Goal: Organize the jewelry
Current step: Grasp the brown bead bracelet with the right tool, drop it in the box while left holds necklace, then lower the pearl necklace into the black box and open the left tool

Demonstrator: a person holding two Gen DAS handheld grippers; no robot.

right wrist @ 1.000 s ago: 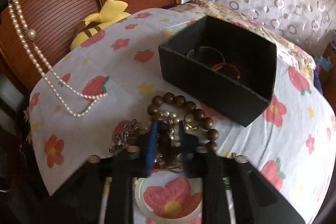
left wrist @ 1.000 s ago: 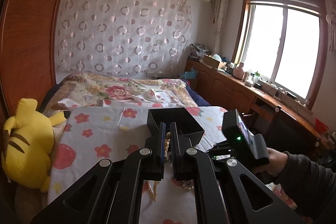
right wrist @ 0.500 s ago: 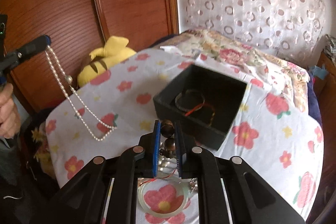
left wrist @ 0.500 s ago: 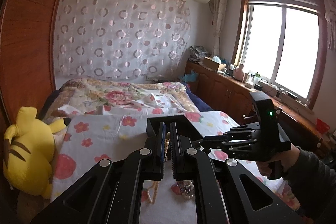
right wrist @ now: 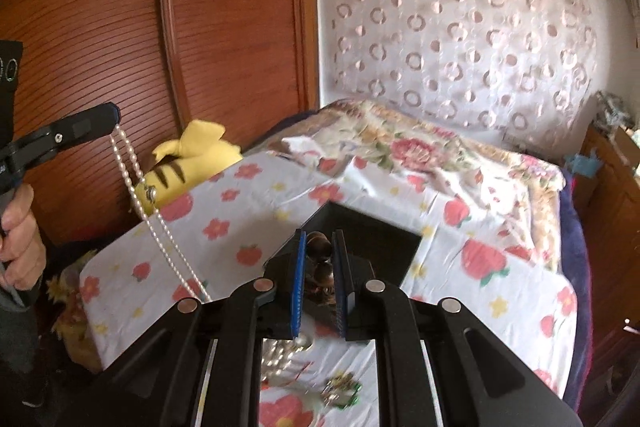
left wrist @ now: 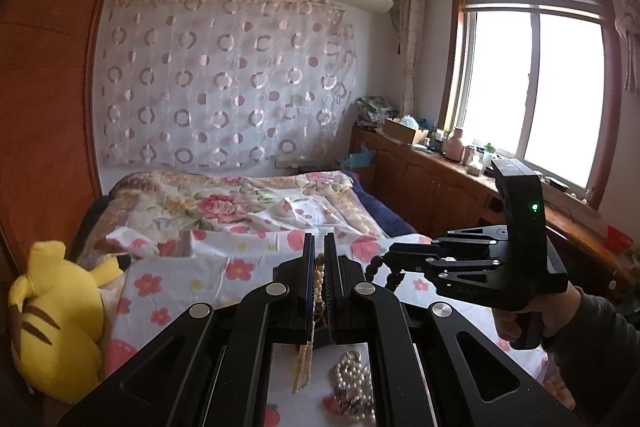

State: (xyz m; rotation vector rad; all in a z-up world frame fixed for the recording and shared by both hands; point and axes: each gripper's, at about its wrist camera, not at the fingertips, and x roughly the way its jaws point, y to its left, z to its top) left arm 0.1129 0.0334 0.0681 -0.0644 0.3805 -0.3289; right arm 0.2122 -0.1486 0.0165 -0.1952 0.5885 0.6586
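Left claw is clamped on a pearl necklace that hangs in a double strand from its tips down to the strawberry-print board, while the right claw grips a dark wooden bead bracelet raised off the board. Just beyond the right claw sits an open black box, its inside hidden from here by the claw. Loose jewelry lies heaped under both claws, a yellow plush rests to the left, and the bed stretches behind.
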